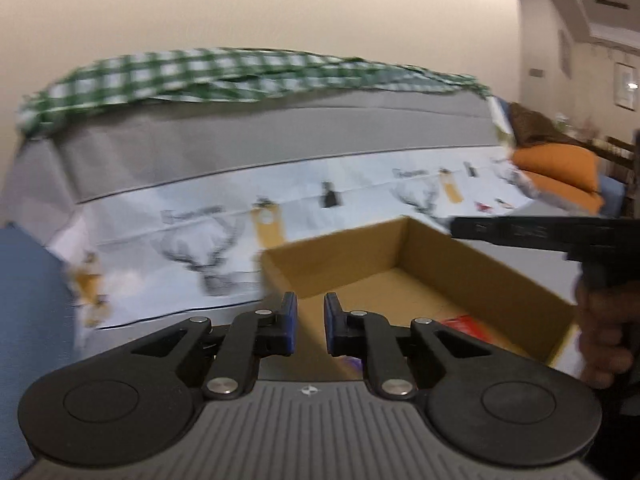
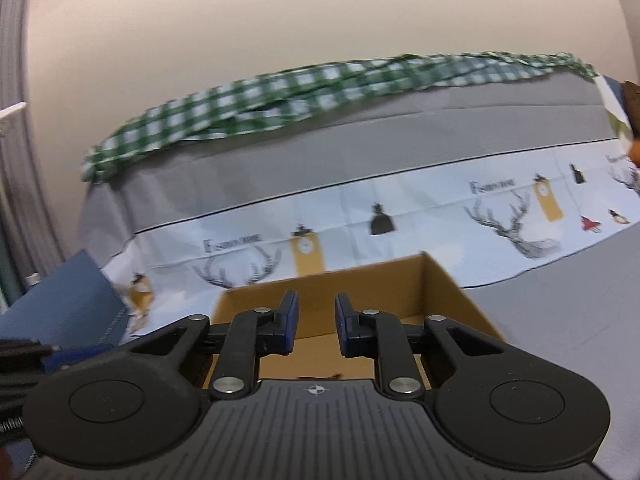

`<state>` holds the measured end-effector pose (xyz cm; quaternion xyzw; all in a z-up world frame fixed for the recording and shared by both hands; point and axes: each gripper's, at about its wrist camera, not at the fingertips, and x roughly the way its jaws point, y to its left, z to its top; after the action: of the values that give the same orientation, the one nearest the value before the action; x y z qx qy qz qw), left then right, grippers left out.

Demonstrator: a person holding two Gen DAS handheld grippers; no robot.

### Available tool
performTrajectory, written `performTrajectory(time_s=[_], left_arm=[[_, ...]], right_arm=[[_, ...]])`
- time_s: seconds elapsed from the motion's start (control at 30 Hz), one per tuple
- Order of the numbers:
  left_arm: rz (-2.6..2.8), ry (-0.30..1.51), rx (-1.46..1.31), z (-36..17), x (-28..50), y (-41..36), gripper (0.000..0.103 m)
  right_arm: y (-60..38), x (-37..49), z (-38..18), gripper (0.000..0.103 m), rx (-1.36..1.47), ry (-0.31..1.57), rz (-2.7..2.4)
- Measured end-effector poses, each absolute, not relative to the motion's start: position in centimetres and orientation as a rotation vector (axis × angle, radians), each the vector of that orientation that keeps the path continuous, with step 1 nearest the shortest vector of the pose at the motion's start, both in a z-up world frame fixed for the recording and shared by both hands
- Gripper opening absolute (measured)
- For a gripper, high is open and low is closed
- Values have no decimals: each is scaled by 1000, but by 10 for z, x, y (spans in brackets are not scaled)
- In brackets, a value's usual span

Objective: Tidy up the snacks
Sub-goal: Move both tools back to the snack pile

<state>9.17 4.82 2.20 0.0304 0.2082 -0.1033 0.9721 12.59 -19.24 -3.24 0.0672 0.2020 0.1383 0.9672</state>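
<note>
Two grippers hang over one open cardboard box (image 1: 400, 276), and neither holds anything. The left gripper (image 1: 310, 328) has its blue-padded jaws parted with a clear gap between them, empty; they sit above the box's near-left corner, with the box floor stretching away to the right of them. Inside the box, just right of that gripper's right finger, lies a red snack pack (image 1: 466, 324), flat on the floor near the near wall; a scrap of purple shows below the jaws at the box's edge, too hidden to identify. The right gripper (image 2: 316, 328) is also parted and empty, poised over the near side of the box (image 2: 360, 280), whose far wall and far-right corner rise just beyond its fingertips. From the left wrist view, the right gripper's black body and the hand (image 1: 604, 332) holding it show above the box's right wall. The box rests on a grey cloth (image 2: 560, 312); behind the box runs a white strip printed with deer heads (image 2: 400, 216), and beyond that a green checked cloth (image 1: 240, 76) against the wall.
</note>
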Motion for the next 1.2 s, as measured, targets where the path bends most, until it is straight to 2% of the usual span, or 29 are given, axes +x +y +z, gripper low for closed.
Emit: performTrajectory(time_s=[0.2,0.47,0.6,0.8,0.97,1.1,1.2], left_arm=[[-47,430,-129,19,85,112,15],[46,475,-229,16,87,148,16],[150,465,-291,13,88,171,19],[258,485,-348,5,91,200,19],[287,569,-335,-9,105,211,19],[298,632,-334,-23,117,214,19],[300,658,-364,-30,125,219,19]], right_arm=[[-171,121,-33,21,178,426,359],[-129,111,-40,22,199,469,480],[-103,107,-48,22,206,515,541],[-50,93,-62,22,129,557,654],[-12,96,-79,22,76,609,695],[8,107,-93,26,24,640,658],[36,113,-109,30,-150,626,602]])
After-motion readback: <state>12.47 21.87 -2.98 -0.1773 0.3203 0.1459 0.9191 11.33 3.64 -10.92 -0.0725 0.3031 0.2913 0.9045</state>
